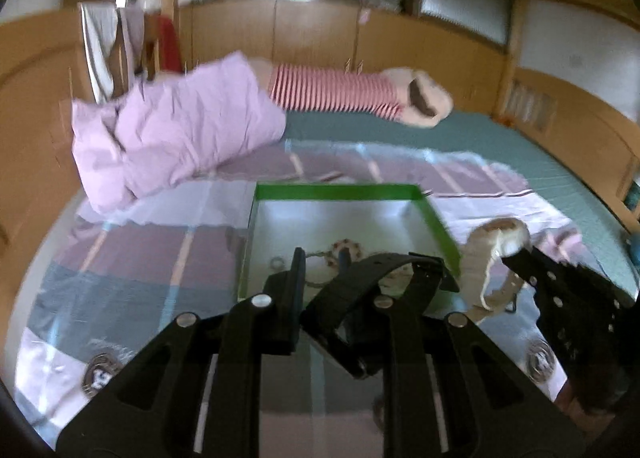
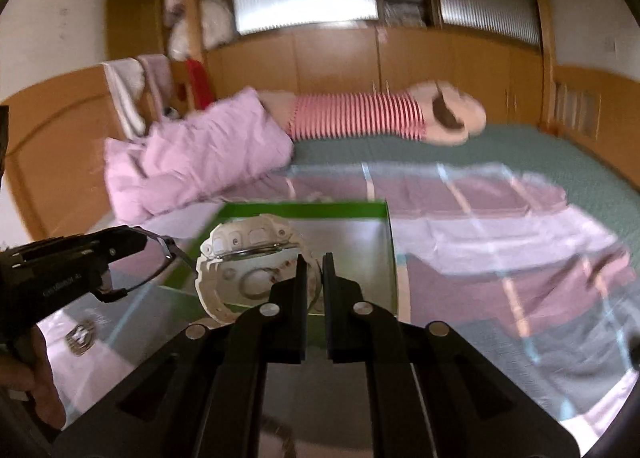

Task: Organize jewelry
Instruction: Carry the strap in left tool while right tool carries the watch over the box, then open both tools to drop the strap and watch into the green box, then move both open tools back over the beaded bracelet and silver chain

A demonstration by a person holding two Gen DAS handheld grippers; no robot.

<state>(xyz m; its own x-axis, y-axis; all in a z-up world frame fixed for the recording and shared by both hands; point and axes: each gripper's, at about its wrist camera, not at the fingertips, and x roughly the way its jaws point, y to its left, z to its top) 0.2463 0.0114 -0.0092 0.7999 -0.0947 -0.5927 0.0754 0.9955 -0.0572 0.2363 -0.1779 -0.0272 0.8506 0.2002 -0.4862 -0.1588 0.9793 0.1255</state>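
Both tools tilt down over the green box [image 1: 436, 218]: left tool [image 1: 320, 258] clamps a black watch [image 1: 384, 274], right tool [image 2: 315, 262] a white watch [image 2: 240, 254].

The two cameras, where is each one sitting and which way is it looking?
Left wrist view: sits on the left gripper, looking forward and down along its fingers at the green box on the bed; its jaws hold a black watch, and the right gripper shows at right with a white watch.
Right wrist view: sits on the right gripper, looking the same way; the left gripper and a hand show at left.
Shared: box, both watches, pink pillow, striped plush toy.
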